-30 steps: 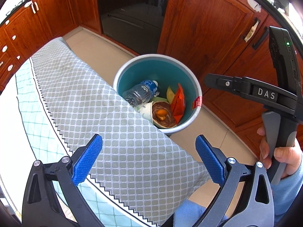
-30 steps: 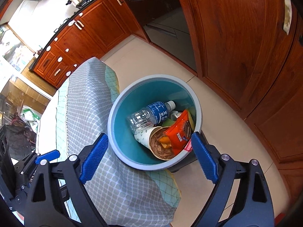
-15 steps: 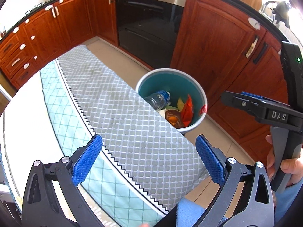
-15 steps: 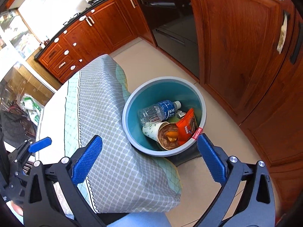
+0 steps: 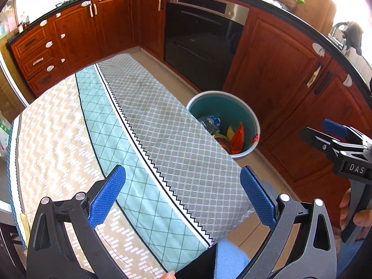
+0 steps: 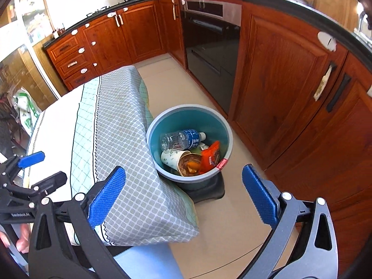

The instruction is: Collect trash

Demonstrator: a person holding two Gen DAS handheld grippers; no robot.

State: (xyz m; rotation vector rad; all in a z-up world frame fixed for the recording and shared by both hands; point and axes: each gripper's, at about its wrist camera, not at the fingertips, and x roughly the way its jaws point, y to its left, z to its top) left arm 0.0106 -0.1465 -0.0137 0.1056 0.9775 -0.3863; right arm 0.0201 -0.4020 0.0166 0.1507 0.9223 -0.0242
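Teal-lined grey bin [image 6: 229,137], grey lattice-print tablecloth [image 5: 176,144], red-brown wooden cabinets [image 6: 279,74].

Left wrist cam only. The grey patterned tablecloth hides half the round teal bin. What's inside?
Observer: Right wrist view shows a clear plastic bottle with blue label lying on its side, a white paper cup and an orange snack wrapper.
Operator: Under the bin?
Observer: It stands on a black base.
Operator: Right gripper?
Observer: Open; its jaws have just been opening, with nothing between them.

The bin [image 6: 189,114] stands on the floor [image 6: 232,214] beside the table [image 5: 69,127], holding a bottle [image 6: 180,139].
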